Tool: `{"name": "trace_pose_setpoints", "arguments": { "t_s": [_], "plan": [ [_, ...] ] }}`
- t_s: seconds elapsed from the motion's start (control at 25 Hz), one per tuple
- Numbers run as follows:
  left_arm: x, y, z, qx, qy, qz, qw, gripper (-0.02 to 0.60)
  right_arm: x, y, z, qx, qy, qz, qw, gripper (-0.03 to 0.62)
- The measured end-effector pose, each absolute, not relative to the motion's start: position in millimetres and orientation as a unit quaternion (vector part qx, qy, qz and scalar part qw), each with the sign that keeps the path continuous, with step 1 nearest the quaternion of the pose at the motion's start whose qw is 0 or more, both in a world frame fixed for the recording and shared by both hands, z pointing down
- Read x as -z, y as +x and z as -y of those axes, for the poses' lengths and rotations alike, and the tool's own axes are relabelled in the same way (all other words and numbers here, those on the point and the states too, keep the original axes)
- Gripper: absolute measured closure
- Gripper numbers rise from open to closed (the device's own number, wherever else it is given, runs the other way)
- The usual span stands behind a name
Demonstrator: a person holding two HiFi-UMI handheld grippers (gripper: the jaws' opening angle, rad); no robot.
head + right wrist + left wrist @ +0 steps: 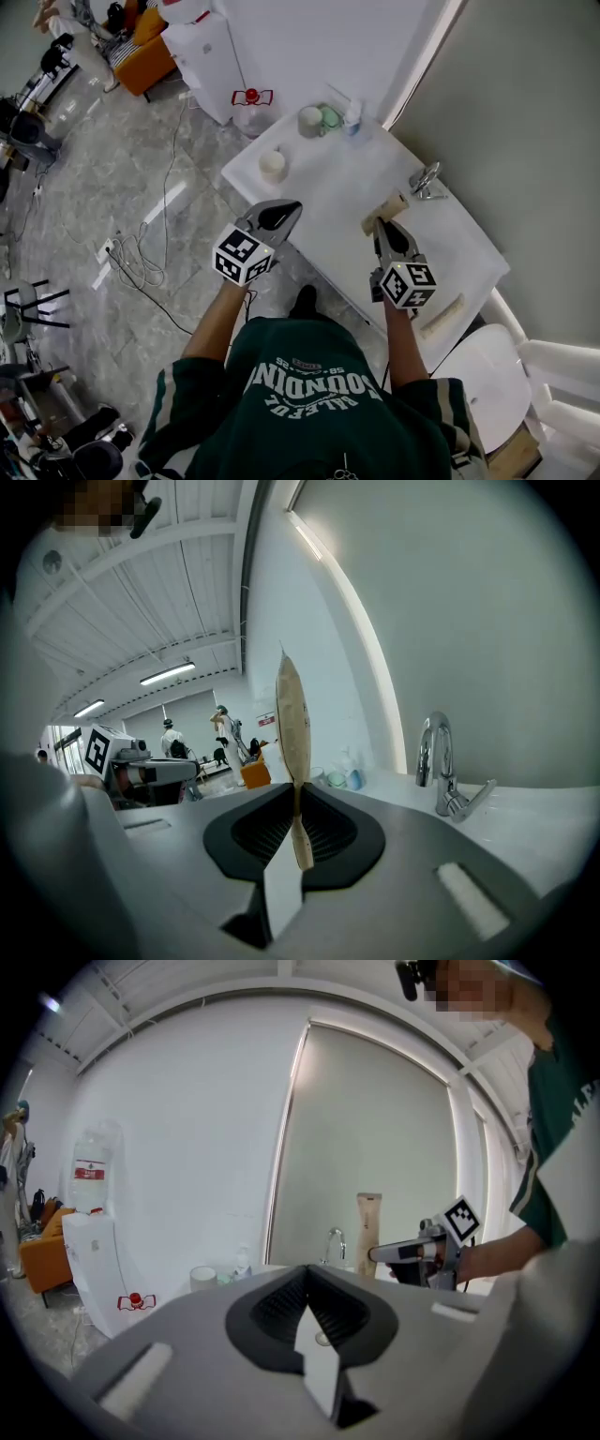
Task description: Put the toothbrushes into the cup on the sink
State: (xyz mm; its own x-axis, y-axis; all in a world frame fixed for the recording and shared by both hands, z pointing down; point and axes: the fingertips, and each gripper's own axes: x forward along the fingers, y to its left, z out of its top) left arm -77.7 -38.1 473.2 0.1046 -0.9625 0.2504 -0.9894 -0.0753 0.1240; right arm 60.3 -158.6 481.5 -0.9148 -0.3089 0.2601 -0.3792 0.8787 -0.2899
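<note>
My right hand-held gripper (382,225) is clamped on a toothbrush (387,207) in a tan paper sleeve. The pads pinch it near one end, so most of its length sticks out past the jaws over the white worktop (328,192), near the tap (427,178). My left hand-held gripper (292,208) has its jaws together with nothing between them, and it hangs over the worktop's near edge.

A second sleeved toothbrush (442,316) lies flat on the worktop beside my right wrist, close to the worktop's end. A cream cup (273,165) stands alone near the left edge. A grey cup (310,120) stands at the far end beside a small bottle (352,116). I cannot tell which cup is meant.

I judge the toothbrush light and stiff inside, but its paper sleeve is thin and smooth and may slide or crease under the pads. Held near its end, it could swing as I move. The one lying flat sits low, so I would take it across its narrow width near the middle, with the jaws close to the surface.

The worktop between me and the cups is bare, which leaves open room to carry across. The wall and tap close off my right side. The cream cup stands near the edge and looks light, so I would lower the toothbrush in gently rather than knock the rim.
</note>
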Motion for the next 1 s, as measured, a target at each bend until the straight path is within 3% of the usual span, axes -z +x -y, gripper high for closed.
{"name": "trace_pose_setpoints", "arguments": {
  "t_s": [1.0],
  "plan": [
    [-496, -107, 187, -0.065, 0.853, 0.501, 0.134, 0.531, -498, 39, 224, -0.176, 0.336, 0.919, 0.106, 0.562]
  ]
}}
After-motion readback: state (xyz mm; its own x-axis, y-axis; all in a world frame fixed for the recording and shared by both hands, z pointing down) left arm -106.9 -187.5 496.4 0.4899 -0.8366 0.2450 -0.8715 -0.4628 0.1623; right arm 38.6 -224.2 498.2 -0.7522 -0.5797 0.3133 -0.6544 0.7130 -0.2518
